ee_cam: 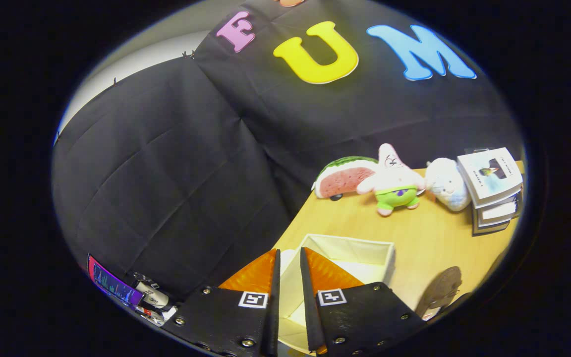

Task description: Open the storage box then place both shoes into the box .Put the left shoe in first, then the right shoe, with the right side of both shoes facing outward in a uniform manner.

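A cream fabric storage box [365, 248] stands on the wooden table [429, 233], open at the top, with its inside showing just beyond my fingers. My gripper [289, 258] is raised and tilted over the box's near left corner. Its fingers stand almost together, with a thin cream panel, seemingly the box's lid [289, 297], pinched in the narrow gap between them. A brown shoe [441, 290] lies on the table to the right of the box, partly cut off.
Plush toys line the back of the table: a watermelon slice [345, 177], a pink star figure [394, 183] and a white one [446, 184]. A stack of books [493, 191] stands at the far right. Black cloth walls close off the left and back.
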